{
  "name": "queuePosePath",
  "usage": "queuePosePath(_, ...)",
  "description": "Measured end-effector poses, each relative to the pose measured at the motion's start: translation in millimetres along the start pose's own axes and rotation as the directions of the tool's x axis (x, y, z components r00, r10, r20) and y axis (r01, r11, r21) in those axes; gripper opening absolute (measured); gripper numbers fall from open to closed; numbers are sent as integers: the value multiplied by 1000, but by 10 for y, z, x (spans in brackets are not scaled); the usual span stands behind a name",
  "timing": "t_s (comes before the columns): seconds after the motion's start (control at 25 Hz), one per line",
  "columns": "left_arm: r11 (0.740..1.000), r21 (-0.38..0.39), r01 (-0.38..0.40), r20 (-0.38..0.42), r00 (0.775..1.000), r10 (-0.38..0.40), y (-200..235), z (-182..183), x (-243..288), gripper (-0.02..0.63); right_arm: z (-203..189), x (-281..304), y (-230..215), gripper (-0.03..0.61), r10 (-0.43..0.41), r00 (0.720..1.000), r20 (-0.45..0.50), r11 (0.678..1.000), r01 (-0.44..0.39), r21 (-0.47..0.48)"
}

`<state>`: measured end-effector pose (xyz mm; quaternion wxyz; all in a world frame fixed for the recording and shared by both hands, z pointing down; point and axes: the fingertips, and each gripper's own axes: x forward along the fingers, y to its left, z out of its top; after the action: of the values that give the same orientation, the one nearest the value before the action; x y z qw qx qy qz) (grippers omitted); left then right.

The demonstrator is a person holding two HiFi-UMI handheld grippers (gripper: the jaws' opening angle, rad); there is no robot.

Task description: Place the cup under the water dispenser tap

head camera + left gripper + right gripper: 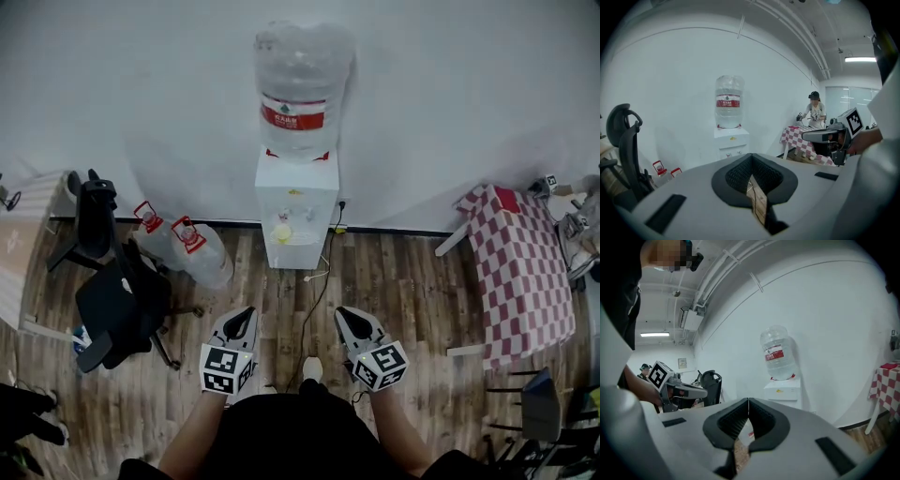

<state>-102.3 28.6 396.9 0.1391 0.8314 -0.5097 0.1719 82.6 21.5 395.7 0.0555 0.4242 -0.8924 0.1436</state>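
head view, with both gripper views. the water dispenser [296, 211] stands against the white wall, bottle [300, 84] on top, well apart from the person on the wooden floor [412, 291]. the left gripper [244, 319] and the right gripper [349, 319] are held side by side in front of the body, pointing toward the dispenser. in its own view the left gripper's jaws are clenched, pad against pad, with nothing between them; the right gripper's jaws are likewise closed and empty. no cup is carried. a small yellow object [282, 233] sits at the dispenser's front, about where the taps are; it may be the cup, but it is too small to tell, and no other cup shows. judged stage: either the cup already rests under the tap and the task is finished, or a cup has yet to be fetched. spare bottles [202, 253] and a checked surface [520, 272] flank the dispenser.
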Motion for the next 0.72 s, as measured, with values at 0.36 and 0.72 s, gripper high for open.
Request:
queuePosePath(0.36, 998, 1, 70, 8, 998, -70, 131, -414, -694, 14, -145, -340, 886, 21, -63, 998, 30, 998, 62, 24)
queuePosePath(0.72, 995, 8, 95, 37, 995, -95, 83, -553, -1098, 14, -259, -669, 1298, 21, -103, 994, 33, 995, 103, 12)
